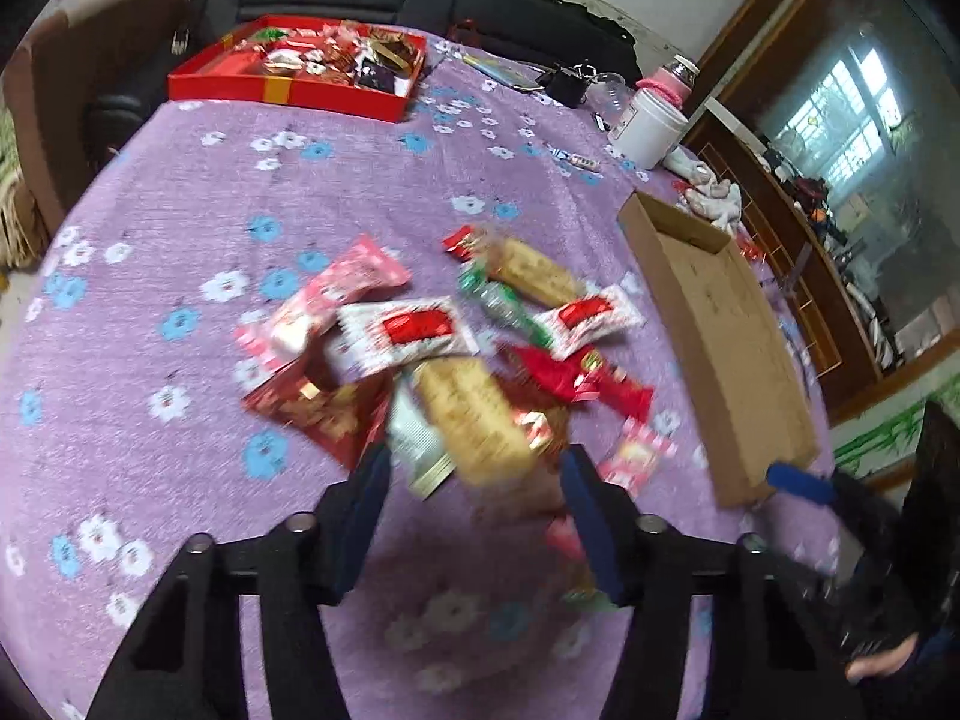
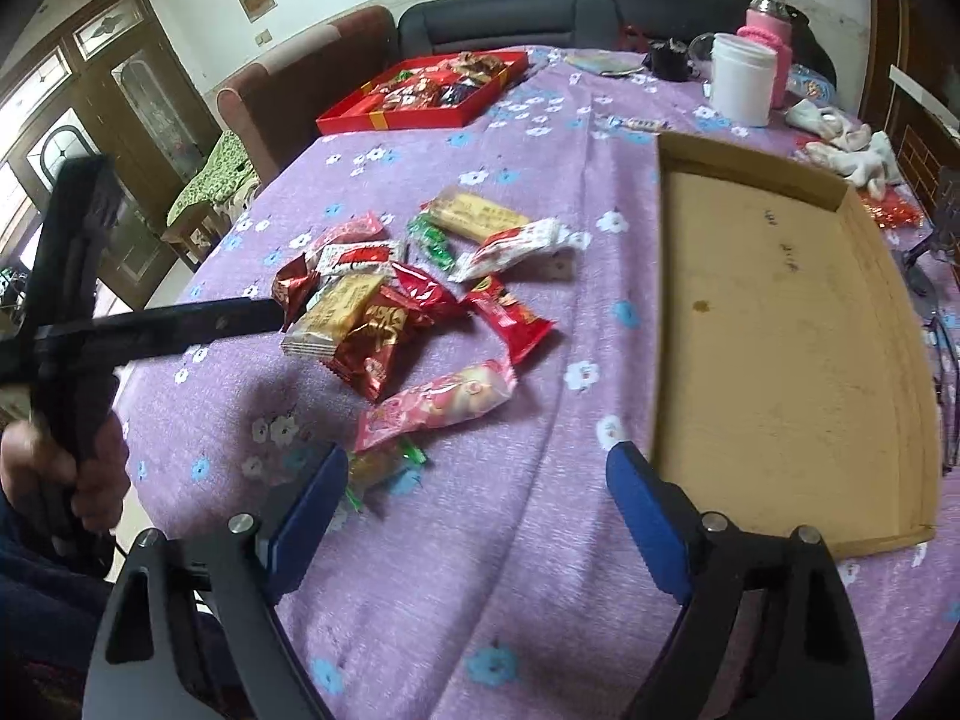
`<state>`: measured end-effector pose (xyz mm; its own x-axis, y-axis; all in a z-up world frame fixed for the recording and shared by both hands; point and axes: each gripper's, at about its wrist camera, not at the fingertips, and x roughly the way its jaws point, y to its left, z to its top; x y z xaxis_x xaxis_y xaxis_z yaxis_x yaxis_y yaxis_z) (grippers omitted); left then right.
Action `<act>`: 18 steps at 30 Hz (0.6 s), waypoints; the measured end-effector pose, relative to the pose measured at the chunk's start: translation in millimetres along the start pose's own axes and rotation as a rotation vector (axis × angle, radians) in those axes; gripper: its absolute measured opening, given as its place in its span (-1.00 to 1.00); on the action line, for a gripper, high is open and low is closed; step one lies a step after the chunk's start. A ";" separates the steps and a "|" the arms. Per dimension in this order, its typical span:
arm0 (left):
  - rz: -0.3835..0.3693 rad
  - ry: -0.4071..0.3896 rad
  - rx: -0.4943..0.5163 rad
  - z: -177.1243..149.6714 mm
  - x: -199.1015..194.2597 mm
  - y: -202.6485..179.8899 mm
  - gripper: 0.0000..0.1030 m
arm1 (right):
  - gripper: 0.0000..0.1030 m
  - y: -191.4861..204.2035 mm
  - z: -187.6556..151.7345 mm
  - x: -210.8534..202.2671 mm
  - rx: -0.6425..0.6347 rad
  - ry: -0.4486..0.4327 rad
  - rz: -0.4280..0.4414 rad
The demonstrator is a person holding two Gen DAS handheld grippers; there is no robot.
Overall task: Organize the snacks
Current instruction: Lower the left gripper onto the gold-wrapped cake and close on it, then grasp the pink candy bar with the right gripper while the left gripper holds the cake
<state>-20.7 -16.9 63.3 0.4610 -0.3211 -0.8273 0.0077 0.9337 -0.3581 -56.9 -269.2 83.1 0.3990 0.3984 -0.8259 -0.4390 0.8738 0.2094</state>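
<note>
Snacks (image 2: 420,300), cardboard tray (image 2: 774,324) on floral tablecloth (image 2: 540,540)

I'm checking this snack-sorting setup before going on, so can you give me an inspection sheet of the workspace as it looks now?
Surface: table under a purple flowered cloth, wrinkled.
Job's things: loose snack packets piled mid-table; cardboard tray beside them, empty; red box at the far edge, already holding sweets.
Clutter: white jar, pink bottle, white gloves, small black item near them.
Grippers: left gripper over the pile, a tan packet between its fingers, contact blurred; right gripper open, holding nothing, beside the tray.
Cables: thin wire or frame at the table's right edge, unclear which.
Surroundings: dark sofa, wooden cabinets, window.
</note>
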 end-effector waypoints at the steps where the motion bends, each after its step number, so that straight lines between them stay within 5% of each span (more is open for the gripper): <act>1: 0.003 0.013 -0.001 6.0 5.1 -3.8 0.12 | 0.71 -2.0 -0.4 -2.0 0.002 -0.006 -0.002; 10: 0.116 0.128 0.042 18.2 53.9 -16.2 -0.08 | 0.71 -23.5 -4.7 -14.4 0.039 -0.033 -0.007; 18: 0.113 0.112 0.064 -5.3 48.5 -10.2 -0.32 | 0.71 -18.5 -2.0 -8.6 0.019 -0.020 0.037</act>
<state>-3.1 -42.8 24.5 0.3608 -0.2262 -0.9048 0.0199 0.9718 -0.2350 -53.7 -289.3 85.3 0.3988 0.4362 -0.8067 -0.4382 0.8633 0.2502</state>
